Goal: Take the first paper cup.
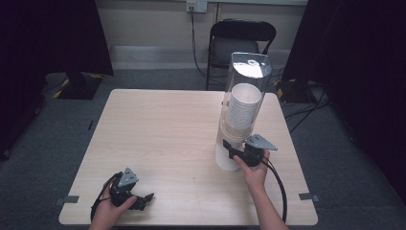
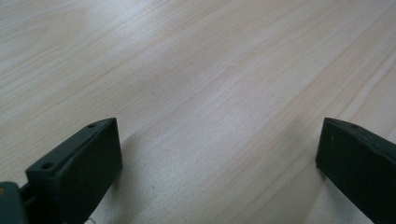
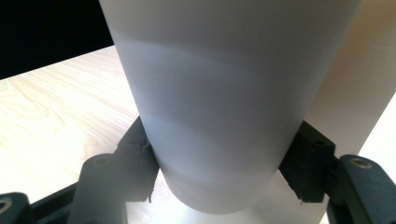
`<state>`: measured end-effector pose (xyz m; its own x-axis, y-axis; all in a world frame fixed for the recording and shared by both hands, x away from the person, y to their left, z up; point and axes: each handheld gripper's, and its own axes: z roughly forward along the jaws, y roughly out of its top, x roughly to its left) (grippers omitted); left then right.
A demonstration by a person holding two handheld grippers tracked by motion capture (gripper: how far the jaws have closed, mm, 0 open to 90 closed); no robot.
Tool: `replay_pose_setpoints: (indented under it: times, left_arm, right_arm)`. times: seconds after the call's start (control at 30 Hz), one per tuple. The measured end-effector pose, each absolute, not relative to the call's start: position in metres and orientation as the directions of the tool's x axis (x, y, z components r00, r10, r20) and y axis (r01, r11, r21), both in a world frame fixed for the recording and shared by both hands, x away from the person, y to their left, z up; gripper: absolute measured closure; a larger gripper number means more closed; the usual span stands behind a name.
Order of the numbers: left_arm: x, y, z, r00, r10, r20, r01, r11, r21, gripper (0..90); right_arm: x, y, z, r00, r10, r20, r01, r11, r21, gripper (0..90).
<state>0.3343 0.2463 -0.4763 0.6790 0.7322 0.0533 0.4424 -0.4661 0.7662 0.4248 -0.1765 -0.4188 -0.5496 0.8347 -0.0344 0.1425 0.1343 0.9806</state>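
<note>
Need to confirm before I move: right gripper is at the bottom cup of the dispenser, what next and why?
Probably pull straight down. The right gripper has both jaws against the lowest paper cup under the dispenser tube, so it looks gripped. The left gripper rests open over bare table.

A black chair [image 1: 242, 40] stands behind the light wooden table [image 1: 163, 139], close to the wall. Dark curtains [image 1: 52, 36] hang at both sides of the room. Black cables [image 1: 306, 108] lie on the grey floor [image 1: 43, 158], and there may be yellow-and-black tape [image 1: 62, 88] there too.
</note>
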Motion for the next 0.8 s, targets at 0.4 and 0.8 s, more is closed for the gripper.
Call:
replay_pose_setpoints:
  times: [0.4,0.8]
  left_arm:
    - [0.333,0.246,-0.477,0.676,0.735,0.05,0.442,-0.459,0.771,0.0]
    - [0.333,0.246,-0.477,0.674,0.737,0.05,0.443,-0.458,0.771,0.0]
  right_arm:
    - [0.425,-0.186,-0.452,-0.596,0.791,-0.138,0.284,0.369,0.885,36.5]
    - [0.412,-0.211,-0.453,-0.604,0.789,-0.11,0.325,0.37,0.87,34.6]
